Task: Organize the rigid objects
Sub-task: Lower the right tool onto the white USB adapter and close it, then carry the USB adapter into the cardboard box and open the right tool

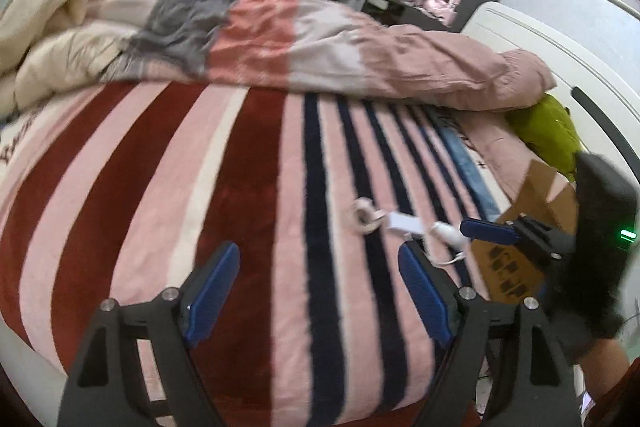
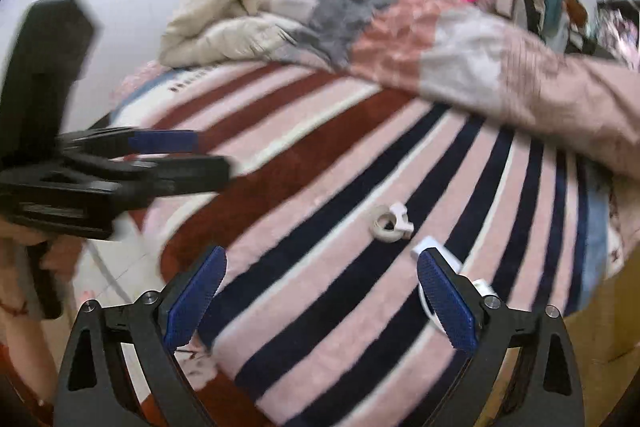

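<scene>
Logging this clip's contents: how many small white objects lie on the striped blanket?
3, in a row. A ring-shaped piece lies farthest from the cardboard box, a flat white block sits in the middle, and a rounded piece lies nearest the box. Others may be hidden behind the grippers.

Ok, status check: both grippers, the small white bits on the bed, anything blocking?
Left gripper open, empty; right gripper open, empty. White ring piece, white block and a third white piece loose on striped blanket. Nothing in the way.
</scene>
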`<state>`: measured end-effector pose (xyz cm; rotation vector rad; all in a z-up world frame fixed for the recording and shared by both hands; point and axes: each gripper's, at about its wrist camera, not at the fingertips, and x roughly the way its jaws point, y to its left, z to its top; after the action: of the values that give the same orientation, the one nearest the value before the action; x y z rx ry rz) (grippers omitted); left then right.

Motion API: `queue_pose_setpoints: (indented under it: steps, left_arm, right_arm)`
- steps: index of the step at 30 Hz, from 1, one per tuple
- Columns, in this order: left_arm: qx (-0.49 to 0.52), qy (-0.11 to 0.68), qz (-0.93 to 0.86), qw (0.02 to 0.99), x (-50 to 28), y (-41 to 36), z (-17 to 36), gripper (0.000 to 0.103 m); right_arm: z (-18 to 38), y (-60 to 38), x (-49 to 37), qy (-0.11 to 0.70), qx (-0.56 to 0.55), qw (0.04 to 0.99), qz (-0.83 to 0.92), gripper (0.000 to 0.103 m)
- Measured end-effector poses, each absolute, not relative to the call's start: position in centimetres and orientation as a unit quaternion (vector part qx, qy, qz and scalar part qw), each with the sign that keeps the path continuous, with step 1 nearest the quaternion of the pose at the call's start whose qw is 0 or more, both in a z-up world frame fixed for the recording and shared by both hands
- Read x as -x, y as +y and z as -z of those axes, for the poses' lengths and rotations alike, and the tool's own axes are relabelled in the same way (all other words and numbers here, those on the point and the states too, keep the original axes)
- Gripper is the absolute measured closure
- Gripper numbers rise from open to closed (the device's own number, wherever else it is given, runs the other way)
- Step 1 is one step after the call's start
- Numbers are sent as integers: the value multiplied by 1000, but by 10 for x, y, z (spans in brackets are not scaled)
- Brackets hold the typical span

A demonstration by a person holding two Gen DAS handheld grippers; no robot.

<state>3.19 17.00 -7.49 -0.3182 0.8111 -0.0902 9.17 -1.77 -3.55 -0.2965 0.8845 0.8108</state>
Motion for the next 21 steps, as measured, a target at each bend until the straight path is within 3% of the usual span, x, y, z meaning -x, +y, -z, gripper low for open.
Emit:
queue_pose_setpoints:
  steps: [3, 6, 10, 13, 21]
  left_arm:
    - [166, 404, 42, 899, -37, 177, 94, 24]
    - [173, 412, 38, 894, -39, 183, 109, 24]
    - [181, 415, 38, 891, -39, 183, 117, 24]
    - [179, 415, 42, 891, -38, 179, 115, 24]
    - [184, 392, 91, 897, -33, 153, 84, 24]
  right_arm:
    - [82, -24, -120, 452, 119, 828, -311, 8]
    - [113, -38, -142, 471, 106, 840, -247, 22]
    - [131, -49, -155, 479, 98, 843, -225, 45]
    - [131, -56, -157, 466, 100, 854, -209, 77]
    - [88, -46, -120, 432, 101, 851, -282, 78]
